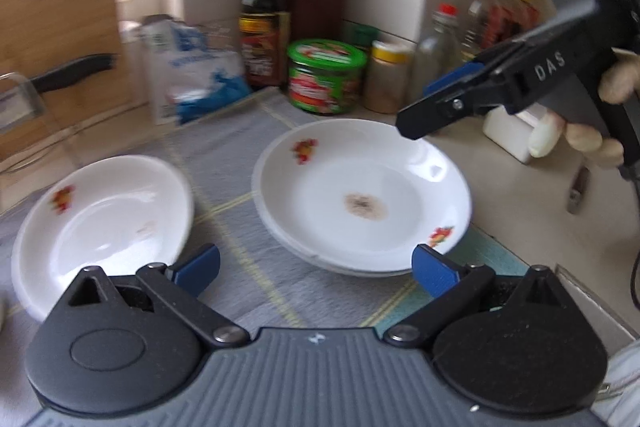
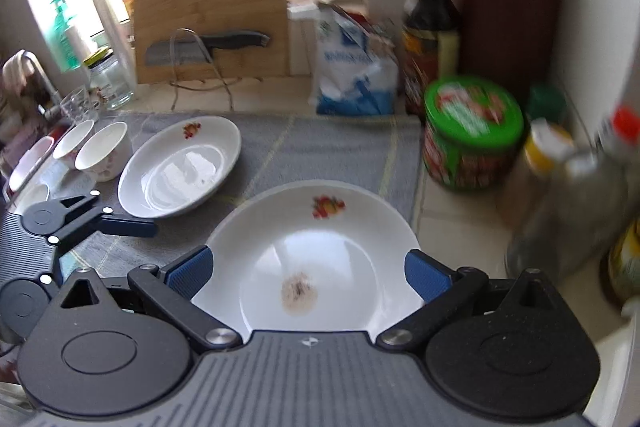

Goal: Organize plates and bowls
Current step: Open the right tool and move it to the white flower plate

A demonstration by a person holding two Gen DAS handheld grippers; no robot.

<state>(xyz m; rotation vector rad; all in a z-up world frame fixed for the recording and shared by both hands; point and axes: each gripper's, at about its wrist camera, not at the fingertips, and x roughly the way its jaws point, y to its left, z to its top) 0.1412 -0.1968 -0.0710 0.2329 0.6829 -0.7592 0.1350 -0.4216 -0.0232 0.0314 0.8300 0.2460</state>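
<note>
On the grey checked mat (image 1: 240, 155) in front of you sit the white plates with red flower prints. Nearest the jars, one plate with a brown stain at its centre (image 2: 308, 255) lies on top of another, whose rim shows just beneath it in your left wrist view. A third, single plate (image 2: 180, 167) rests on the mat to the left, apart from the stack. Beyond it, at the mat's left edge, two small white bowls (image 2: 102, 151) stand side by side, touching or nearly so.

Your left gripper (image 1: 316, 267) hangs above the mat between the single plate and the stack, its blue pads spread wide with nothing between them and nothing pressed. Your right gripper (image 2: 306, 267) hovers over the near rim of the stained plate; its jaws also stand wide, one pad to each side of the plate as the camera sees it, and neither pad presses on the rim. In the left wrist view your gloved hand (image 1: 580, 131) holds that gripper up above the counter, clear of the stack.

Behind the plates stand a green-lidded tub (image 1: 326, 77), a dark sauce bottle (image 1: 262, 15), a blue-and-white bag (image 2: 356, 67), and a wooden cutting board (image 2: 212, 3) with a black-handled knife (image 2: 208, 45) before it.
</note>
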